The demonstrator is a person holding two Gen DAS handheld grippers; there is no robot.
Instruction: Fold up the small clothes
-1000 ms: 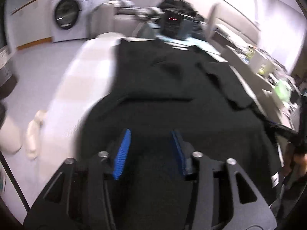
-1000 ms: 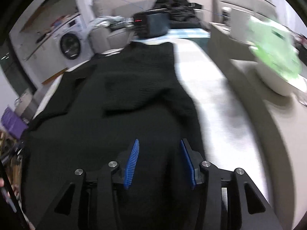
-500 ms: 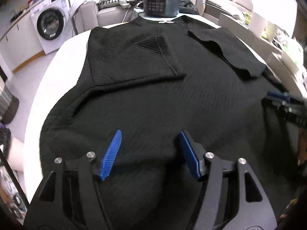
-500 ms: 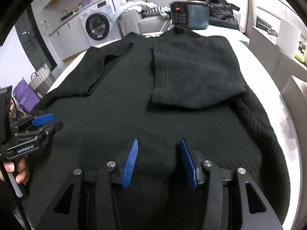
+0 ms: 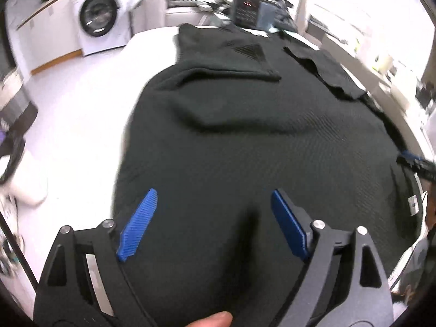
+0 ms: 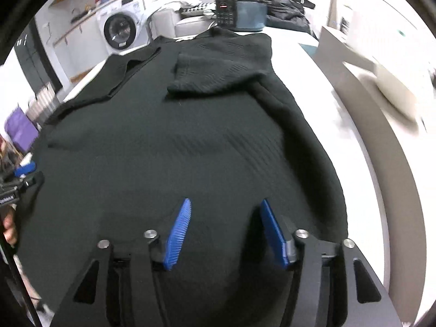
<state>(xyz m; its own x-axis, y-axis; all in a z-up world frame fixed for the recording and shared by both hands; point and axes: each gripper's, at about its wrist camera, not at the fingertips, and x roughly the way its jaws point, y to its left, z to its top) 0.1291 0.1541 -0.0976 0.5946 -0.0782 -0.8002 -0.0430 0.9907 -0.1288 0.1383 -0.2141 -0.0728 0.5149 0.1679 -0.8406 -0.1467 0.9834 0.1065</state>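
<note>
Left gripper [image 5: 214, 224] wider than before

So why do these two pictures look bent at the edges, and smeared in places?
Left wrist view: the fisheye lens curves the room, and the washing machine is motion-smeared, while the black top stays fairly sharp. Right wrist view: the same curving, with blur streaks on the right past the white table, and bright overexposed whites.

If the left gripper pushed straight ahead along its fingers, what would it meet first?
Probably the black textured knit top itself: the open left gripper points low over it, toward its folded-in sleeve. Height above the fabric is unclear.
</note>
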